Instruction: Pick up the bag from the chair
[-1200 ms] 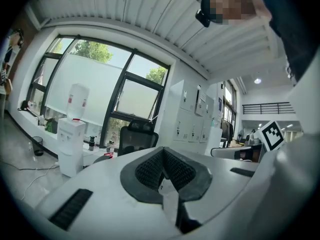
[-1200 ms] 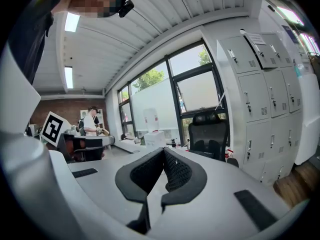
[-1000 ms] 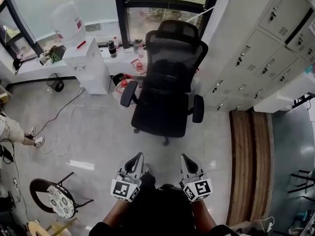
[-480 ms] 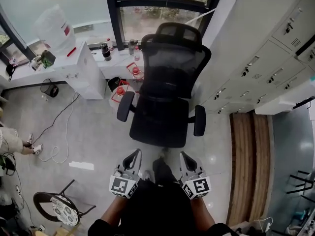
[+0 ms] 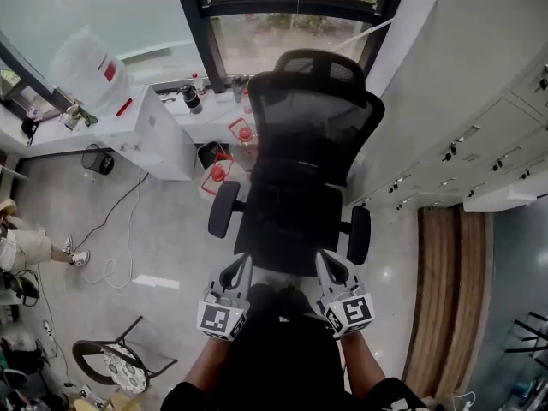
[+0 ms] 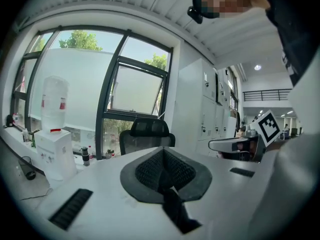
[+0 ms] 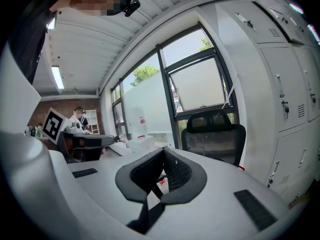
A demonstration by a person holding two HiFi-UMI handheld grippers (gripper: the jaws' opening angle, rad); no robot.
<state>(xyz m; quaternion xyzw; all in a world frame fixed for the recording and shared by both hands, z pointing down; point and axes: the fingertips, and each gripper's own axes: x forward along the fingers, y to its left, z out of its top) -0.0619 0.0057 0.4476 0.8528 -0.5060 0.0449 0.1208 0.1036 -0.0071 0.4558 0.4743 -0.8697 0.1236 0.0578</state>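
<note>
A black mesh office chair [image 5: 295,178] stands by the window, its back toward the glass. Its seat is dark, and I cannot make out a bag on it. My left gripper [image 5: 241,265] and right gripper [image 5: 324,261] are held side by side at the seat's front edge, both shut and empty. In the left gripper view the pads of the left gripper [image 6: 162,168] meet, with the chair [image 6: 146,134] ahead. The right gripper view shows the right gripper [image 7: 162,170] closed too, with the chair [image 7: 213,134] ahead on the right.
A white water dispenser [image 5: 158,127] stands left of the chair, with red-capped jugs [image 5: 219,175] beside it. White lockers [image 5: 479,144] line the right wall above a wooden floor strip [image 5: 449,289]. A small chair [image 5: 120,368] and a person's legs [image 5: 34,248] are at the left.
Both grippers have moved forward toward the chair. The seat's front edge, well ahead of them a second ago, is now at their tips. Both stayed shut.
</note>
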